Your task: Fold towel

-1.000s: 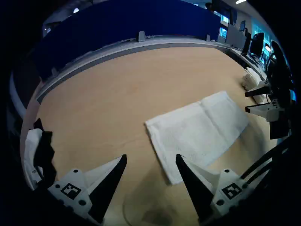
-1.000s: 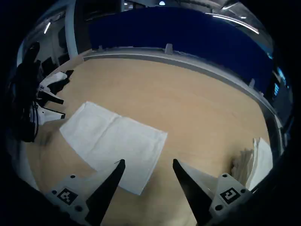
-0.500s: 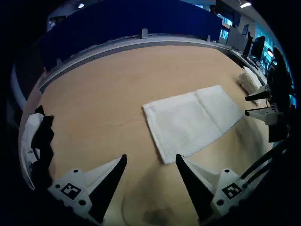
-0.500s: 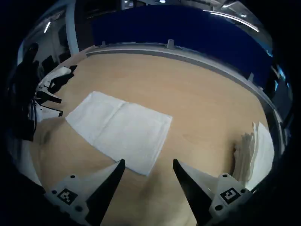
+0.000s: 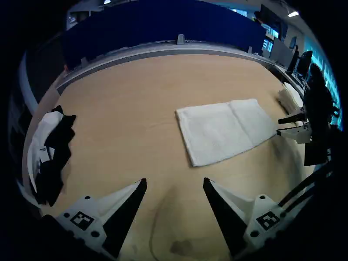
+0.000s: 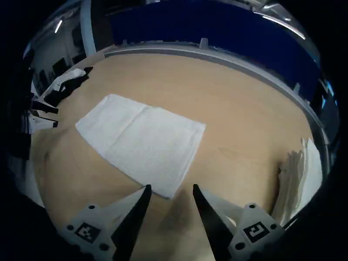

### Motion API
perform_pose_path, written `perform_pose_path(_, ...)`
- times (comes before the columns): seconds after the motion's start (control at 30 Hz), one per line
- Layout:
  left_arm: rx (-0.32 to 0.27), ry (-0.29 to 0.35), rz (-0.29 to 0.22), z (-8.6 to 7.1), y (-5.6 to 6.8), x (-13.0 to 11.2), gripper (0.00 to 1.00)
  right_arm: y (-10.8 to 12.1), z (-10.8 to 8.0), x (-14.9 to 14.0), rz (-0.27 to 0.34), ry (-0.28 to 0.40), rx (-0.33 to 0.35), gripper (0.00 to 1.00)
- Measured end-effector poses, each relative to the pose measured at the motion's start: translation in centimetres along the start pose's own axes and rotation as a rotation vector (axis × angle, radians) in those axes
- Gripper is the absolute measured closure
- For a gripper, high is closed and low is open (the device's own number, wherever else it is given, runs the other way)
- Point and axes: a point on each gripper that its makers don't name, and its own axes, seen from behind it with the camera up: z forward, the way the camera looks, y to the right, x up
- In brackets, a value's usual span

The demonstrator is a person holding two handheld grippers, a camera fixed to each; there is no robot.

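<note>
A white towel (image 5: 224, 129) lies flat on the wooden table (image 5: 130, 108), with one crease across it. In the left gripper view my left gripper (image 5: 175, 188) stands open, back from the towel's near corner and above the bare table. The right gripper (image 5: 290, 125) shows at the towel's far right end. In the right gripper view the same towel (image 6: 141, 141) spreads ahead, its near corner just before my right gripper (image 6: 171, 192), whose fingers are partly closed with a narrow gap and nothing between them. The left gripper (image 6: 42, 115) shows far left.
A black and white cloth pile (image 5: 48, 150) lies at the table's left edge. A stack of folded white towels (image 6: 300, 178) sits at the right edge. A blue partition (image 5: 165, 21) and grey rail run along the table's far side. Office chairs (image 5: 300, 56) stand beyond.
Both grippers have drawn back from the towel, so it sits farther ahead. The right gripper's fingers have narrowed. The towel has not moved.
</note>
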Motion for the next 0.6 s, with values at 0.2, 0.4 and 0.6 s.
perform_pose_path(0.2,0.011,0.003,-0.035,-1.4,-0.3,-1.0,0.04,-0.6,0.5,-0.8,-0.002,-0.021,0.018,0.44)
perform_pose_path(0.4,0.019,0.005,-0.049,-2.0,-0.3,-1.5,0.04,-0.7,0.9,-1.1,0.008,-0.03,0.021,0.78)
perform_pose_path(0.6,0.017,0.004,-0.055,-2.3,-0.4,-1.9,0.04,-1.1,0.8,-0.8,0.011,-0.028,0.032,0.91)
